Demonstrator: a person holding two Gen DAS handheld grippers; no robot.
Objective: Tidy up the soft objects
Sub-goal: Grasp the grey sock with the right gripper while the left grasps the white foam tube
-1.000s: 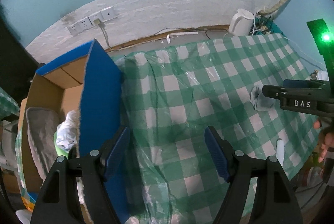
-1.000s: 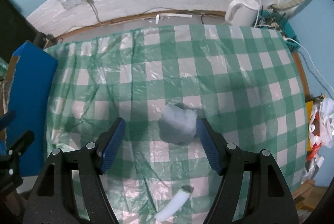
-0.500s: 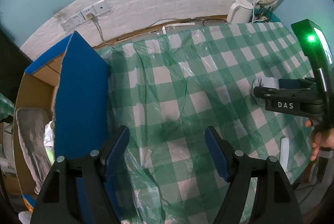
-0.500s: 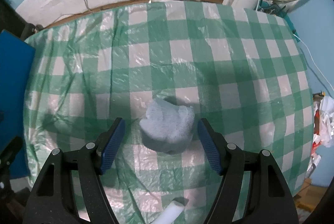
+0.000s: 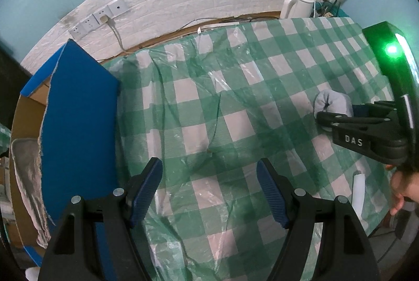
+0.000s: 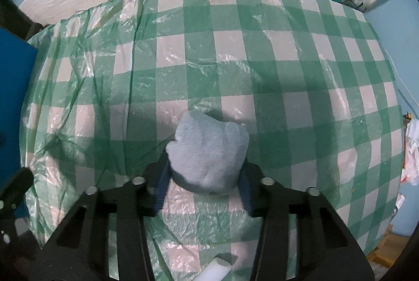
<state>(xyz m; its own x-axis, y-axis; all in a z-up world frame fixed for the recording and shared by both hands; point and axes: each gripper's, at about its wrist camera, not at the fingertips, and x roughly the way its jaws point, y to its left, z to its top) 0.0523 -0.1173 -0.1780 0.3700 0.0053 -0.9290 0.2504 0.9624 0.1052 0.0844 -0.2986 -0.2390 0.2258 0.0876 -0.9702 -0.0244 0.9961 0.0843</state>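
The desk [image 6: 262,50] in green-checked plastic spreads ahead of both jaws. A blue-flapped cardboard box [image 5: 78,118] stands left of the left gripper [image 5: 209,186], whose jaws are spread over bare cloth. The right gripper [image 6: 203,189] pinches the pale-blue sock bundle [image 6: 209,152] between its jaws.

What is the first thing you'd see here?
A balled-up pale blue sock, squeezed in the right gripper in the middle of the green-and-white checked tablecloth. Next, the blue cardboard box at the table's left edge, with the left gripper open and empty beside it.
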